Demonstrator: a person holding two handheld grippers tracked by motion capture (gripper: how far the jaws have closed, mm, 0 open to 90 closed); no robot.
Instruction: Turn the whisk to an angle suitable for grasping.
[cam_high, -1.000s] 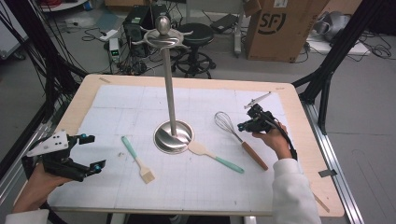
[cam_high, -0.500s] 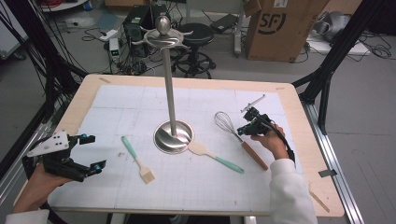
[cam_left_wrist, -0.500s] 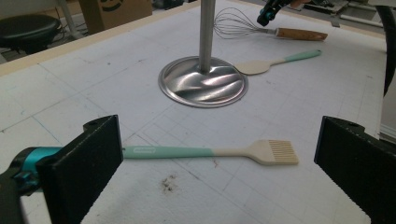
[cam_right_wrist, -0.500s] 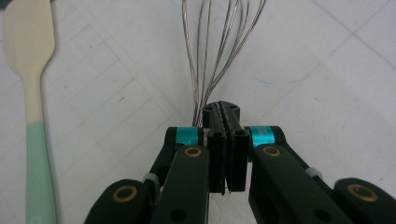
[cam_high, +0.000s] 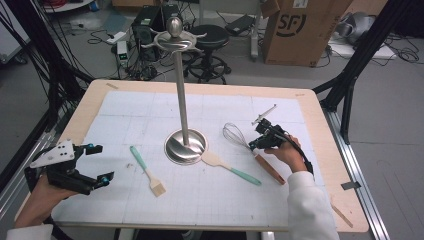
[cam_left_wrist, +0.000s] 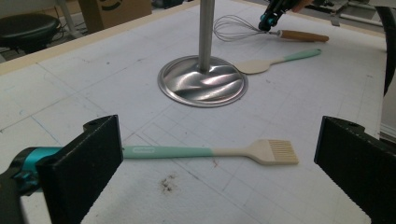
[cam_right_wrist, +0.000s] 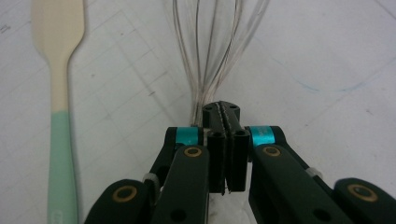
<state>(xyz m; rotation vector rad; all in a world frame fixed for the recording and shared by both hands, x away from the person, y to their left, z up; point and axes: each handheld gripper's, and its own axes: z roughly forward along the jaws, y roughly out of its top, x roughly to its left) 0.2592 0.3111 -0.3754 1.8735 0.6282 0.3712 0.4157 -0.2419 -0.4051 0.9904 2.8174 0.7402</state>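
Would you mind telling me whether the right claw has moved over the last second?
Yes. The right claw has slid left along the table toward the steel stand's base and is now shut at the whisk neck.

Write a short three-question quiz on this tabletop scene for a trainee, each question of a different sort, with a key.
1. True or false: the left gripper has its jaws wide apart, with the pastry brush lying on the table beyond them.
2. Multiple choice: the right gripper has its jaws together at which part of the whisk? A. the tip of the wire loops B. where the wires meet the wooden handle C. the far end of the handle
3. Fill in: the pale blade of the spatula lies next to the round base of the ____ .

Key: 1 true; 2 B; 3 metal stand.
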